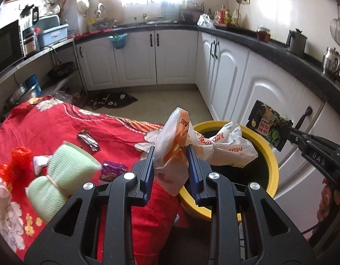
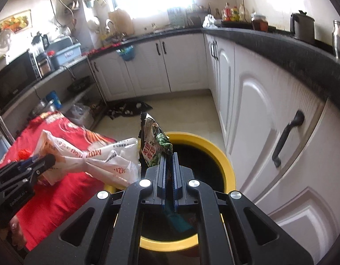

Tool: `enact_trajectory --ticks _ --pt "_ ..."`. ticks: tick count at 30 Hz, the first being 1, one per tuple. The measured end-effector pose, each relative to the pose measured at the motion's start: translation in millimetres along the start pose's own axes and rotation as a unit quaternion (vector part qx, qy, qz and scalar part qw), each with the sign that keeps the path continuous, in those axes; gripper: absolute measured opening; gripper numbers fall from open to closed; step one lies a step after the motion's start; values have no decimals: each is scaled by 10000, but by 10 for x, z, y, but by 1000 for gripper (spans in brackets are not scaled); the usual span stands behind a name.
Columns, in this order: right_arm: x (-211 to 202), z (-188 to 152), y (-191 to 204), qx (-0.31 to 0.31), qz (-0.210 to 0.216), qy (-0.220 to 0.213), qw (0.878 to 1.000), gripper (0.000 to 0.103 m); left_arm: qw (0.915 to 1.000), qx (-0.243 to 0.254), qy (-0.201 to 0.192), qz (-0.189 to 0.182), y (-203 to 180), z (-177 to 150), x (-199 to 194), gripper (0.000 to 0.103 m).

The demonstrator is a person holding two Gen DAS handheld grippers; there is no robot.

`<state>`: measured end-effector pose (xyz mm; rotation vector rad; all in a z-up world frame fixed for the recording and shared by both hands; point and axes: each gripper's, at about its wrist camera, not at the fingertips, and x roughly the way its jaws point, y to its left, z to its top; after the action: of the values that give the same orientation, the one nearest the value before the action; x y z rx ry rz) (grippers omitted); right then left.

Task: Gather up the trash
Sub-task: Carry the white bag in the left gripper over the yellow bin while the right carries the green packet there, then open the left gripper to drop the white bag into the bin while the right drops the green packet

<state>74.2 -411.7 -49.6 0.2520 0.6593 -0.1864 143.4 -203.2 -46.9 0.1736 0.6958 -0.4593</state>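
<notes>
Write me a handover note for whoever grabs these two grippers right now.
Left hand-held gripper: shut on the white-and-orange plastic bag, which hangs over the yellow bin.
Right hand-held gripper: shut on the dark snack wrapper, held above the bin opening.
Done: both pieces picked up and brought to the bin.
Left: release both. Still on the red cloth: a dark wrapper, a purple packet, a green mesh bundle, red netting.

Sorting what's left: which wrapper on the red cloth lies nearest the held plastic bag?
The purple wrapper, just left of the left gripper; the dark brown wrapper lies farther back.
</notes>
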Motion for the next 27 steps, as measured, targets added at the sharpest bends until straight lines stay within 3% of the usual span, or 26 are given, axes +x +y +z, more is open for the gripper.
enact_trajectory --ticks 13,15,17,21,27 --pt "353 -241 -130 197 -161 517 9983 6 9987 -32 487 -120 -92 -124 404 25" --pt "376 -242 -150 233 -188 567 9979 12 9984 -84 546 -139 -77 -136 431 37" --pt "387 -240 -176 307 -195 591 9976 26 9981 -149 558 -212 -43 -147 431 49" --pt "358 -217 -171 304 -192 558 9978 36 9981 -271 519 -214 46 -147 359 67" --pt "252 -142 -61 61 -292 339 9990 50 9976 -575 328 -196 211 -98 168 84"
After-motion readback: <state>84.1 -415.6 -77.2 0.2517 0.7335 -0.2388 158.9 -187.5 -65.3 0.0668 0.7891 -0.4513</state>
